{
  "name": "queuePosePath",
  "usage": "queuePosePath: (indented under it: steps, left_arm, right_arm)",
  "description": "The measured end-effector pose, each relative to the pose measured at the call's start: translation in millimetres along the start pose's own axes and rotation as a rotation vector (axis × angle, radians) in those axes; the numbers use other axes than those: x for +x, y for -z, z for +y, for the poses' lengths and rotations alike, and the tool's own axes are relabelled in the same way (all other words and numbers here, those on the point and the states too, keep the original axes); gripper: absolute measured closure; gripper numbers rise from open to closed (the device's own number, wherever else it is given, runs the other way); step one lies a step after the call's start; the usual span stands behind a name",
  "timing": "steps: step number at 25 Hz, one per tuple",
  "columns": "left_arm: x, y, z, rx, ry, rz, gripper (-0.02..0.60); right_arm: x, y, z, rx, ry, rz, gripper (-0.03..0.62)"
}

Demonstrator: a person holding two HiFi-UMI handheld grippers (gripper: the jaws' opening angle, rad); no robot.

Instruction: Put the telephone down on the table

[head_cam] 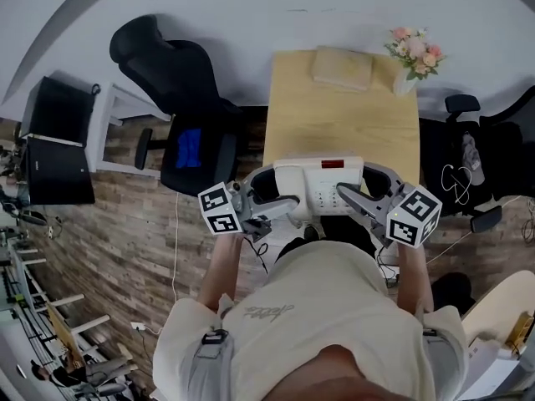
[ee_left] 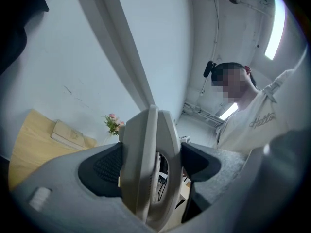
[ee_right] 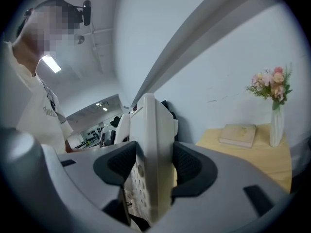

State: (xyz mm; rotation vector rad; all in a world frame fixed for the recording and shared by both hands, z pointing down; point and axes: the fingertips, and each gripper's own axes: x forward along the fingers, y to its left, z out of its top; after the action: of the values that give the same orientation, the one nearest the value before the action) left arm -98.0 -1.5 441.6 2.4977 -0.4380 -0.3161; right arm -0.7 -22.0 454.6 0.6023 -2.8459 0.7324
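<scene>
A white desk telephone (head_cam: pixel 321 185) with a red display hangs in the air over the near edge of the wooden table (head_cam: pixel 334 119), held from both sides. My left gripper (head_cam: pixel 288 205) is shut on its left end, where the handset lies. My right gripper (head_cam: pixel 347 195) is shut on its right end by the keypad. In the left gripper view the telephone (ee_left: pixel 146 159) stands edge-on between the black pads (ee_left: pixel 104 166). The right gripper view shows the telephone's (ee_right: pixel 150 159) keypad side clamped between its pads (ee_right: pixel 192 166).
A beige book (head_cam: pixel 343 67) lies at the table's far edge, beside a vase of pink flowers (head_cam: pixel 414 55) at the far right corner. A black office chair (head_cam: pixel 188 107) stands left of the table, another chair (head_cam: pixel 468 153) to the right. A wall backs the table.
</scene>
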Motion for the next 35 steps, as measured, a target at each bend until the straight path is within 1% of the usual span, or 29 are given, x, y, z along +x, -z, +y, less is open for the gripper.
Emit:
queuePosePath:
  steps: [3, 7, 9, 14, 17, 21, 25, 30, 35]
  left_arm:
    - [24.7, -11.0, 31.1, -0.022, 0.007, 0.011, 0.198]
    - [60.3, -24.9, 65.3, -0.028, 0.035, 0.029, 0.198]
    - [75.6, -28.7, 78.5, -0.045, 0.051, 0.025, 0.198]
    - [106.8, -33.9, 109.4, -0.071, 0.083, 0.019, 0.198]
    - [115.9, -35.4, 121.4, -0.104, 0.093, 0.020, 0.198]
    - [110.3, -39.4, 135.2, -0.121, 0.106, 0.032, 0.198]
    - [90.4, -40.0, 147.5, -0.153, 0.106, 0.036, 0.198]
    - [56.3, -38.3, 164.1, -0.187, 0.069, 0.072, 0.198]
    - [36.8, -33.7, 188.4, -0.225, 0.038, 0.092, 0.198]
  right_arm:
    - [2.6, -12.3, -37.3, 0.018, 0.012, -0.011, 0.373]
    - [0.1, -33.7, -82.1, 0.003, 0.045, -0.011, 0.373]
    - [-3.2, -39.8, -99.9, 0.006, 0.066, -0.007, 0.374]
    - [-9.4, -42.8, -140.1, 0.057, 0.105, -0.011, 0.374]
    - [-9.7, -41.3, -152.9, 0.098, 0.127, -0.011, 0.373]
    - [3.6, -40.7, -158.5, 0.120, 0.140, 0.010, 0.375]
    - [26.1, -37.3, -154.6, 0.127, 0.149, 0.032, 0.375]
    - [64.2, -28.9, -147.9, 0.138, 0.125, 0.075, 0.374]
    - [93.0, -16.0, -155.5, 0.173, 0.103, 0.094, 0.375]
